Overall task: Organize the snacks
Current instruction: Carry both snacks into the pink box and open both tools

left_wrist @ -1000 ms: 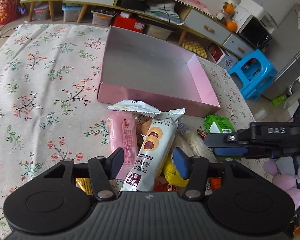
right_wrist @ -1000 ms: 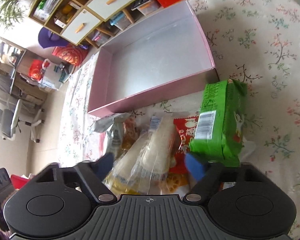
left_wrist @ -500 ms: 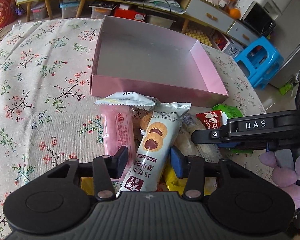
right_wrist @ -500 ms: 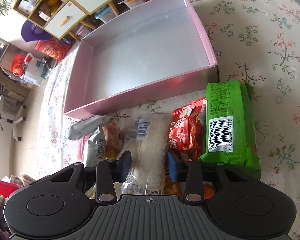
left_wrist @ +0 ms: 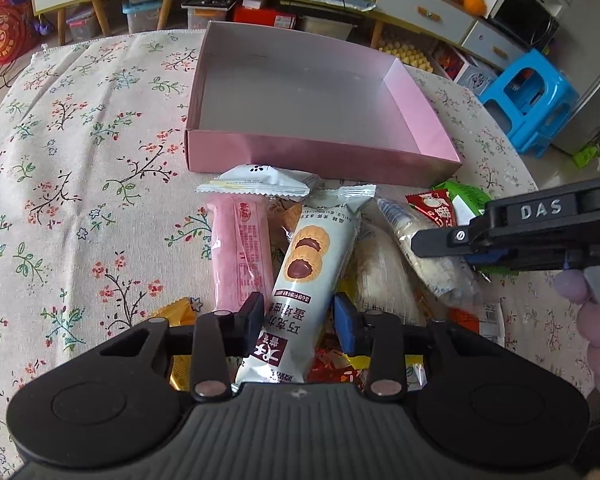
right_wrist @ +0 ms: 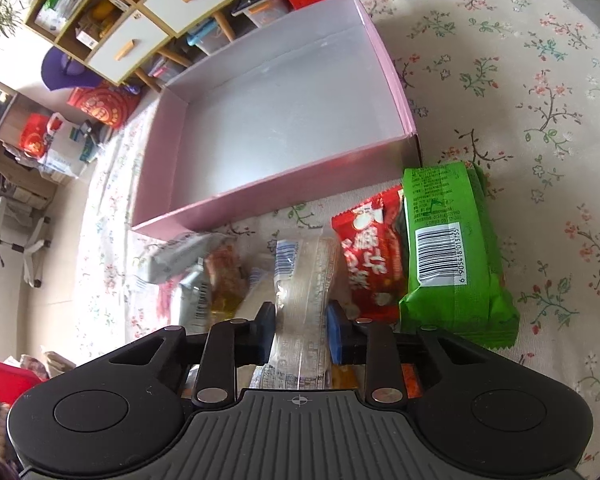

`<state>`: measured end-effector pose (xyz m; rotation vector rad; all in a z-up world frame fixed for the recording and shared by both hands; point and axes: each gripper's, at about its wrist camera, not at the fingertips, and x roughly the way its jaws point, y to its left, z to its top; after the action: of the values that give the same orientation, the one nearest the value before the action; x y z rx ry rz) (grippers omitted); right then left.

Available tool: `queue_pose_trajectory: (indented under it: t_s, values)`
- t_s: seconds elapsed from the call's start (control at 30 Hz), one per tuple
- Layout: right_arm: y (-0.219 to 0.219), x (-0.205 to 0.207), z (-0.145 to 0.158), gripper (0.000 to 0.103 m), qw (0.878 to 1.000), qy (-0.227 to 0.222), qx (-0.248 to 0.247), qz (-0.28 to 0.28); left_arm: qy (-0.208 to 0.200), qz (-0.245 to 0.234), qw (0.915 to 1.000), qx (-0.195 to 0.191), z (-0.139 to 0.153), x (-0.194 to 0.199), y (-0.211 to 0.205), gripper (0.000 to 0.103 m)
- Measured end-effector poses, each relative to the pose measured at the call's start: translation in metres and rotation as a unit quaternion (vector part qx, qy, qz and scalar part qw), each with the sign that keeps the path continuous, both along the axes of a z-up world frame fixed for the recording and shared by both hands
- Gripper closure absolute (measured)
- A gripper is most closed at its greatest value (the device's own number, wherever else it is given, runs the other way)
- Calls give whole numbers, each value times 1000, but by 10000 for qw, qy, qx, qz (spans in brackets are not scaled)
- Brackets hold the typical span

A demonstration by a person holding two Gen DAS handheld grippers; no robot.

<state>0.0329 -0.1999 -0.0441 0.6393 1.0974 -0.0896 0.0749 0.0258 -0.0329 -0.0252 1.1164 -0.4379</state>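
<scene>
An empty pink box [left_wrist: 312, 100] stands on the floral tablecloth, with a pile of snack packs in front of it. My left gripper [left_wrist: 300, 316] is shut on a pale cookie pack [left_wrist: 306, 264] with chocolate biscuits printed on it. A pink wafer pack [left_wrist: 240, 252] lies to its left. My right gripper [right_wrist: 302, 334] is shut on a clear bread pack [right_wrist: 304, 280]. The right gripper also shows at the right of the left wrist view [left_wrist: 452, 240]. The pink box [right_wrist: 284, 112] lies beyond the pile in the right wrist view.
A red pack [right_wrist: 370, 256] and a green pack [right_wrist: 448, 248] lie to the right of the bread pack. A grey pack [right_wrist: 180, 258] lies to its left. A blue stool [left_wrist: 528, 96] and low cabinets [left_wrist: 424, 12] stand beyond the table [left_wrist: 80, 152].
Both grippers have closed from wide open onto their packs, the left on the cookie pack and the right on the bread pack. Both views have shifted slightly.
</scene>
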Motion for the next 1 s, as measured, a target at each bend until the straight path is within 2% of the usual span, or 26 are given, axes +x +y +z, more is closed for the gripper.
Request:
queue_pose_trajectory:
  t_s: [0.23,0.3,0.43,0.53,0.87,1.0]
  values:
    - [-2,-6,9,77,9998,-147,99,-48,217,-115,9997,86,-8,0,-12,61]
    - [-1,-7,10,77,9998,-144,98,-28,363,-54,9993,97,-13,2,-11,62]
    - [1,-10,13,77,9999,-136,77,-32,501,195,9985,-89,-12,2,-3,72]
    - [-2,-11,19,77,9996,-233,128,-79,373,250,9986,-269,0,-3,4,76]
    - [-16,-14,38,77,9968,-625,418,-279,114,262,9954,-912,30,-14,32,76]
    - [-22,-10,41,77,9952,-759,495,-369,-112,286,9926,-1172,42,-11,28,76]
